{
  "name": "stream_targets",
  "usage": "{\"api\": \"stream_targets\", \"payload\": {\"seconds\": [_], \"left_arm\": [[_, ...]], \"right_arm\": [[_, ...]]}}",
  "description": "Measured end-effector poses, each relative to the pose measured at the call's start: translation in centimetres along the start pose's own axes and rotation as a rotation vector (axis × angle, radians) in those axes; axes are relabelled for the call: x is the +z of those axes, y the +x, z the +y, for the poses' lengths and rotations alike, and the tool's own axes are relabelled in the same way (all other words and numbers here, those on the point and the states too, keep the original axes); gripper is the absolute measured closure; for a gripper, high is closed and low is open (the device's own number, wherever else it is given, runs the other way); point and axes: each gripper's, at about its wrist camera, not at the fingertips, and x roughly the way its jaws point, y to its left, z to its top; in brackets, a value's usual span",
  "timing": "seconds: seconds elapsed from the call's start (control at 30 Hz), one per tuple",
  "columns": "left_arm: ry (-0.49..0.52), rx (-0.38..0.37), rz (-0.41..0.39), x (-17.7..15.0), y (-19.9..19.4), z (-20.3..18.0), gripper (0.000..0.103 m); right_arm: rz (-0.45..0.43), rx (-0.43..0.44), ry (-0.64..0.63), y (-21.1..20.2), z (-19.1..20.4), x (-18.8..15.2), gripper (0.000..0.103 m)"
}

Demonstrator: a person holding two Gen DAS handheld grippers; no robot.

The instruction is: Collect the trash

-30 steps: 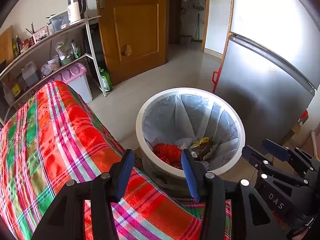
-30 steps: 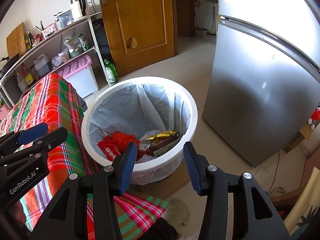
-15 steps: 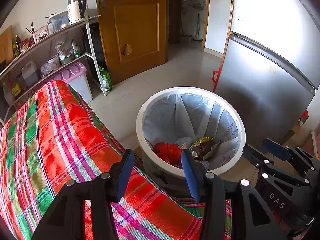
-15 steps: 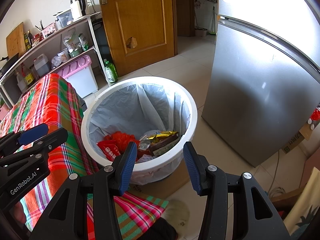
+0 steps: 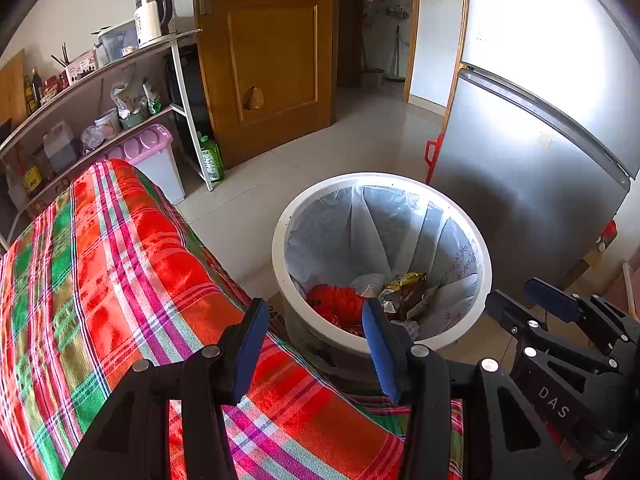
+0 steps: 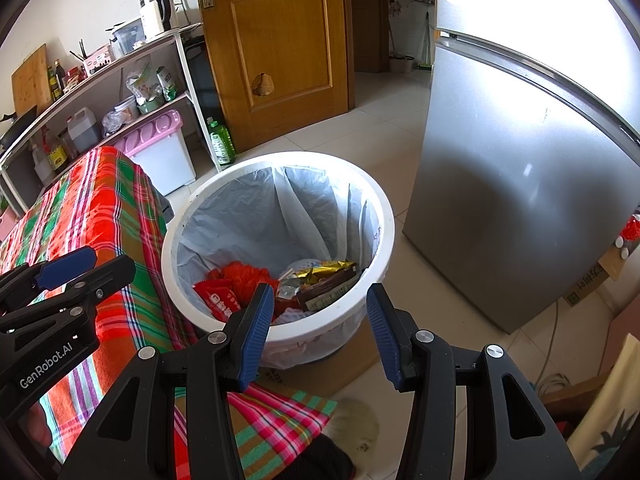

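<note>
A white trash bin (image 5: 486,264) (image 6: 384,216) with a grey liner stands on the floor beside the table. At its bottom lies trash: red wrappers (image 5: 340,300) (image 6: 224,300), a gold snack packet (image 5: 404,286) (image 6: 328,270) and white paper. My left gripper (image 5: 314,322) hovers over the table's corner, just short of the bin, open with nothing between its blue pads. My right gripper (image 6: 320,312) hangs above the bin's near rim, open and empty too. Each gripper shows at the edge of the other's view.
A red, green and pink plaid cloth (image 5: 120,280) (image 6: 92,208) covers the table on the left. A steel fridge (image 5: 540,160) (image 6: 520,180) stands right of the bin. Behind are a wooden door (image 5: 272,60), a loaded shelf rack (image 5: 100,92), a pink-lidded box (image 6: 160,152) and a green bottle (image 6: 222,144).
</note>
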Motion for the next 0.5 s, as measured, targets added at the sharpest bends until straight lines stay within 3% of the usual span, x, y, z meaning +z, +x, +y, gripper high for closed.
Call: {"api": "stream_targets", "payload": {"seconds": [0.5], "left_arm": [[-0.004,-0.007,0.000,0.01,0.11,0.16,0.054]], "right_arm": [[0.005,0.002,-0.003,0.09,0.20,-0.27,0.054]]}}
